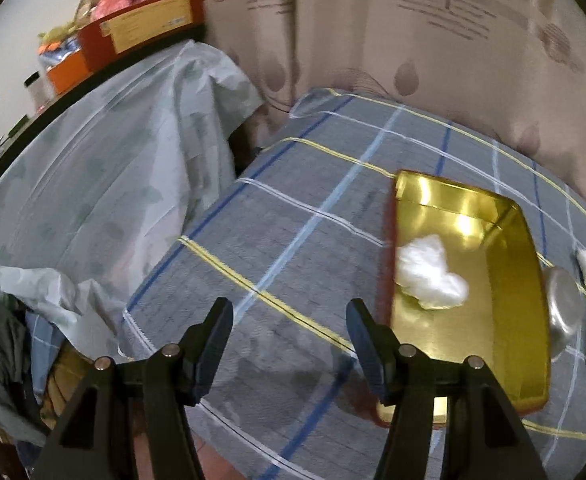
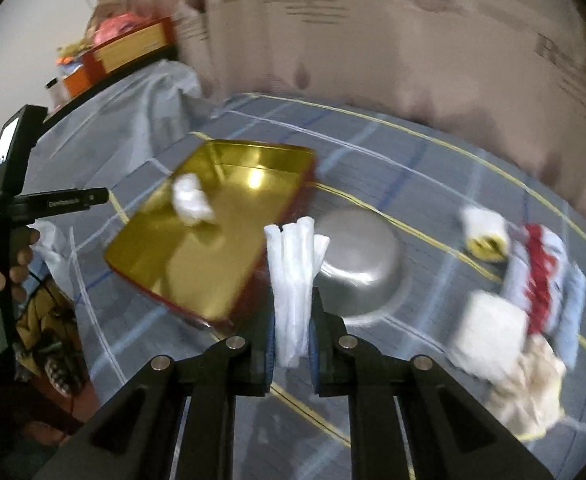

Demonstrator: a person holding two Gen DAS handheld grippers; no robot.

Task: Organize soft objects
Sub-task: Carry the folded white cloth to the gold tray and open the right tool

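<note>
A: Status, near to far?

B: Right gripper (image 2: 291, 334) clamps a folded white soft packet (image 2: 293, 276); left gripper (image 1: 289, 344) is released, empty. Beyond lies the shallow gold metal tray (image 2: 165, 280), holding one crumpled white wad (image 2: 193, 200).

A: Step?

B: Probably carrying to the tray; next, position left over it and release.

A: Unclear?

B: The far-right soft pile (image 2: 529, 300) is blurred.

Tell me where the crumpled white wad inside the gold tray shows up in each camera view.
Left wrist view: crumpled white wad lies right of centre, in the gold tray.
Right wrist view: the wad sits left of centre, upper part of the tray.
Shared landmark: the steel bowl beside the tray.
</note>
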